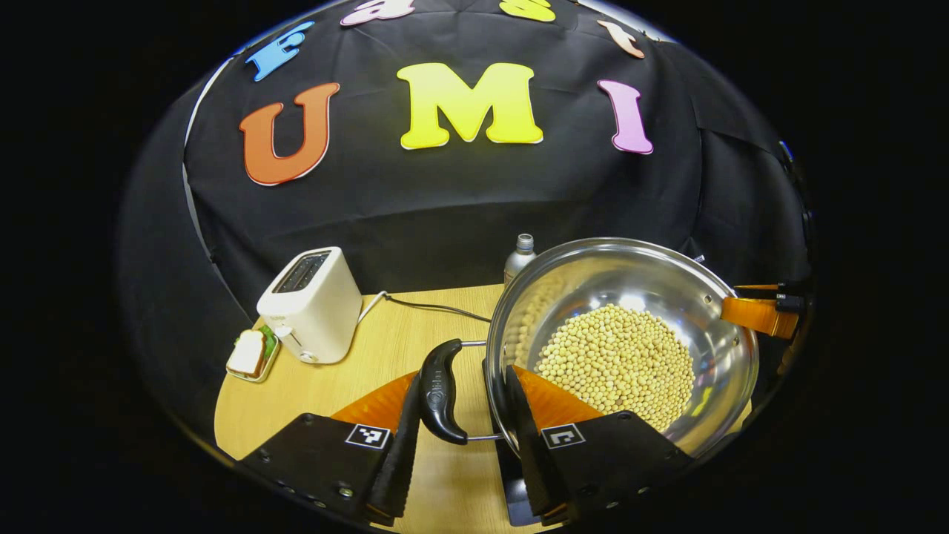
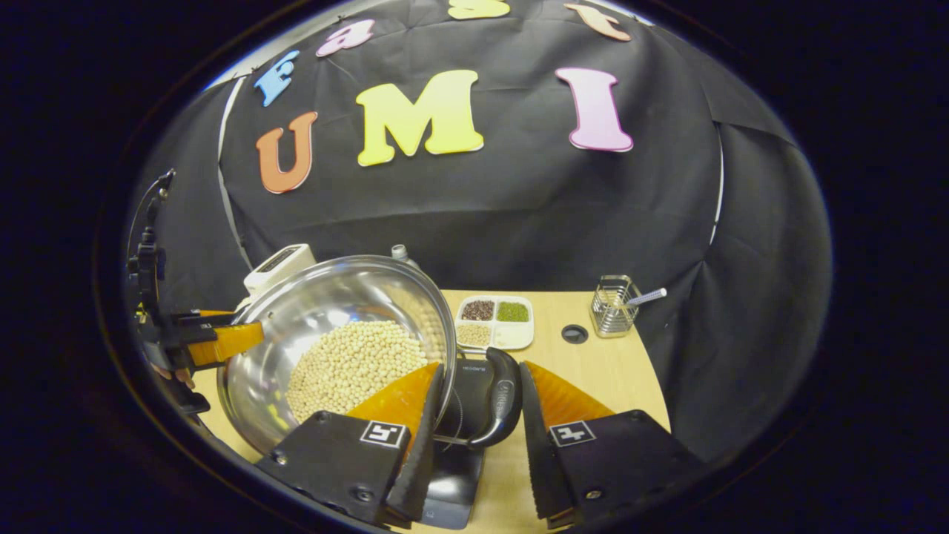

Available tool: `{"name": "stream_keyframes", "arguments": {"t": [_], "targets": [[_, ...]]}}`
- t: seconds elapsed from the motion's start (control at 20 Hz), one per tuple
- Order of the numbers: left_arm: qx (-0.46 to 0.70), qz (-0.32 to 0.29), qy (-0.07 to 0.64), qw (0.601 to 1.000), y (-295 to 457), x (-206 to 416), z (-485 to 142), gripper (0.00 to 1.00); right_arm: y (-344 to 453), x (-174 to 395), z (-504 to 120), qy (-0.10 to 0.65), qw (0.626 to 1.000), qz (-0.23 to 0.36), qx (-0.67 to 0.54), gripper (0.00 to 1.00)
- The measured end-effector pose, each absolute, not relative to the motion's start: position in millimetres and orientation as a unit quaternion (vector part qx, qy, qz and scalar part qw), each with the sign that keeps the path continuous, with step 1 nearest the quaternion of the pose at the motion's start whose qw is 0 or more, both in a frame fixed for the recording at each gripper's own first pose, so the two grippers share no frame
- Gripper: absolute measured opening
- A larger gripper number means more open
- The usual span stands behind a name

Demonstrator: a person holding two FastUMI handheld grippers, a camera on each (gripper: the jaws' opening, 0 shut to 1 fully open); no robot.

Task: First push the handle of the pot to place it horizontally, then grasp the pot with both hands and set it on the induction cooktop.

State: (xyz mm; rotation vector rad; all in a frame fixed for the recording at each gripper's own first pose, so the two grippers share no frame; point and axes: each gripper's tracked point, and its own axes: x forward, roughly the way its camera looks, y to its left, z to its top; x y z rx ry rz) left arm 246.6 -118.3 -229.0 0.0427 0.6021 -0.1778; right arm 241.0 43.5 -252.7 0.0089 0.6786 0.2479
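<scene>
Both-hands step: the left gripper brackets one handle of the pot, the right gripper brackets the other, jaws part-open. Whether the fingers actually press is unclear. The pot seems to sit partly over the induction cooktop; next, settle it there squarely.

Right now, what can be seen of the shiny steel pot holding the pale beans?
The shiny steel pot is a wide, round, polished metal bowl, upright, open-topped, holding a heap of pale yellow beans. On each side a wire bracket carries a black curved handle. The left gripper straddles one handle; the right gripper straddles the other, over a black induction cooktop. Whether the fingers press the handles is unclear.
</scene>
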Motion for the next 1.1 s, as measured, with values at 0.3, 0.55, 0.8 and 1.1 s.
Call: {"name": "stream_keyframes", "arguments": {"t": [0.3,0.55,0.8,1.1], "targets": [[0.009,-0.091,0.316,0.944,-129,256,-274,0.59,38,249,-301,0.351,0.930,0.114,0.009,0.54],[0.015,-0.084,0.328,0.941,-134,263,-306,0.59,38,249,-342,0.372,0.922,0.102,0.032,0.54],[0.011,-0.078,0.311,0.947,-133,267,-316,0.59,39,252,-354,0.356,0.928,0.096,0.056,0.55],[0.005,-0.082,0.299,0.951,-130,264,-318,0.60,38,254,-353,0.343,0.932,0.098,0.063,0.59]]}}
